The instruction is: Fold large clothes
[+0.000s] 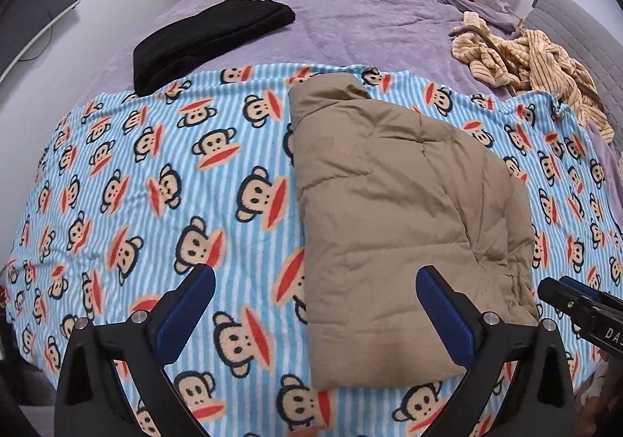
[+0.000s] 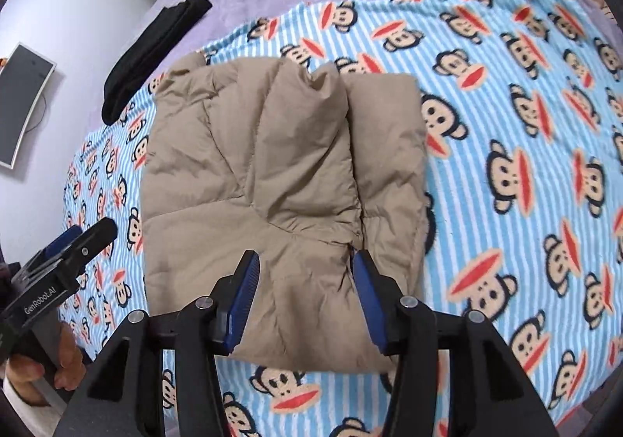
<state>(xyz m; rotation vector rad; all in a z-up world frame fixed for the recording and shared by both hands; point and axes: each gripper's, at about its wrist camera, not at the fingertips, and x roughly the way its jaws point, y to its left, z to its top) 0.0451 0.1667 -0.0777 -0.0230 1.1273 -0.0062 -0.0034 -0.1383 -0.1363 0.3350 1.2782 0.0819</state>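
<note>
A tan puffer jacket point(image 1: 397, 226) lies folded into a compact block on a blue striped monkey-print blanket point(image 1: 163, 195). It also shows in the right wrist view point(image 2: 272, 172). My left gripper point(image 1: 315, 281) is open and empty, hovering over the jacket's near left edge. My right gripper point(image 2: 305, 261) is open, its fingers straddling the near edge of the jacket, not pinching it. The right gripper shows at the right edge of the left wrist view point(image 1: 576, 300). The left gripper shows at the left of the right wrist view point(image 2: 81, 238).
A folded black garment point(image 1: 206, 39) lies on the purple bedspread point(image 1: 370, 12) beyond the blanket. A crumpled yellow striped garment point(image 1: 537, 63) lies at the far right by a grey headboard point(image 1: 584, 32). A monitor point(image 2: 19, 102) hangs on the left wall.
</note>
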